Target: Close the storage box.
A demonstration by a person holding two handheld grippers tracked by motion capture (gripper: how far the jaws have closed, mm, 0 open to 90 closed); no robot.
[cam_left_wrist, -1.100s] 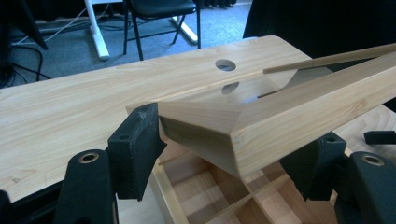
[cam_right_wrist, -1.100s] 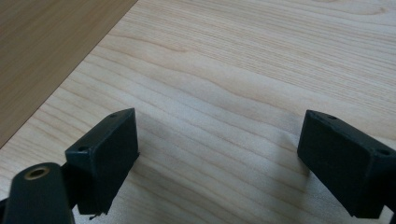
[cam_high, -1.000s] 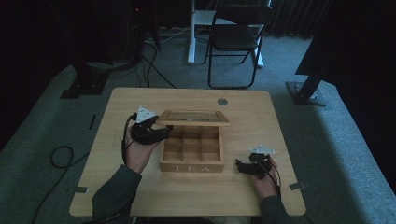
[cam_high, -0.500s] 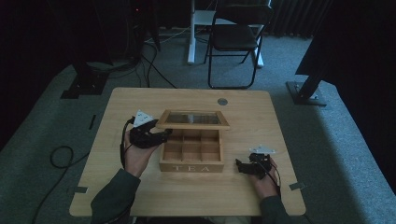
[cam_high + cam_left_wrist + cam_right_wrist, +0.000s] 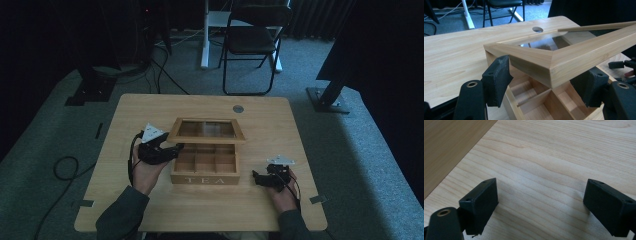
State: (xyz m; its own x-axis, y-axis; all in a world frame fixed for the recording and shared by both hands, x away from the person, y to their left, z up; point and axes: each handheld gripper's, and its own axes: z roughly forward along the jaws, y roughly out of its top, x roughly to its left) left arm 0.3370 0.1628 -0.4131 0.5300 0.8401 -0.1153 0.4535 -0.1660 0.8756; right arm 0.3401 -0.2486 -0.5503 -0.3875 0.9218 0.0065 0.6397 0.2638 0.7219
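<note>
A: Start at the jaws of the left gripper [image 5: 544, 85]. How do they stand?

B: Apart, in the left gripper view. One black jaw rises at the lower left of the frame, the other at the lower right, and the near corner of the glass-paned lid [image 5: 564, 53] sits between them without either pad visibly pressing on it. The corner looks to rest above the jaws rather than being pinched.

A: And what has changed?

B: In the high view a second ago, the lid lay further back and lower at the top edge of the tea box [image 5: 205, 164]. Now it has swung forward and up, so it floats at mid-frame over the back compartments, tilted, with the left gripper [image 5: 172, 148] under its left end.

A: So the lid is on its way shut?

B: That is a fair reading: it is partway over, and the open compartments in the lower middle of the left gripper view remain uncovered. The next stretch probably calls for easing it down without letting it slap.

A: The other hand?

B: The right gripper [image 5: 256, 178] rests on the table [image 5: 150, 107] at the lower right of the high view, just beside the box's front corner. Its own view shows jaws wide apart over bare wood grain, holding nothing.
</note>
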